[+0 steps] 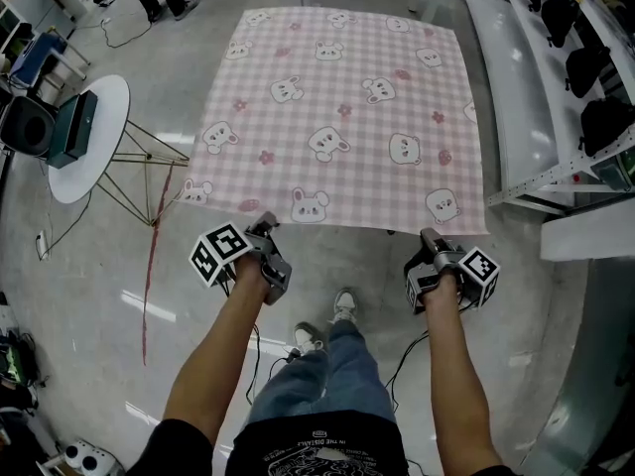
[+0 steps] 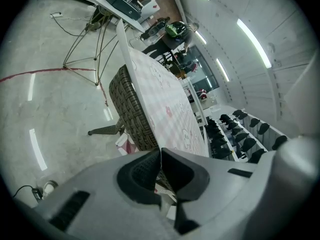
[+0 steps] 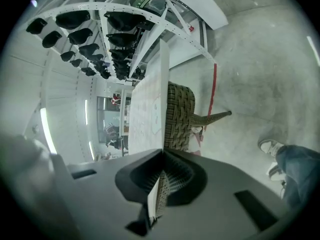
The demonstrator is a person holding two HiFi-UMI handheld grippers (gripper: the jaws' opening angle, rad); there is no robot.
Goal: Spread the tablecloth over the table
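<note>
Head view: steeply down over whole cloth (image 1: 337,117). Both gripper views: low & close at its near edge, facing across it.

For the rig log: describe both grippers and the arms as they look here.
The left gripper and right gripper are grey with dark ribbed pads; each carries a white cube with black square markers. Black cables hang below. Forearms bare; short black sleeves.

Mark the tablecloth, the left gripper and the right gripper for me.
tablecloth (image 1: 337,117), head view, middle of its checked top
left gripper (image 1: 266,226), head view, between its jaw tips
right gripper (image 1: 429,236), head view, between its jaw tips
</note>
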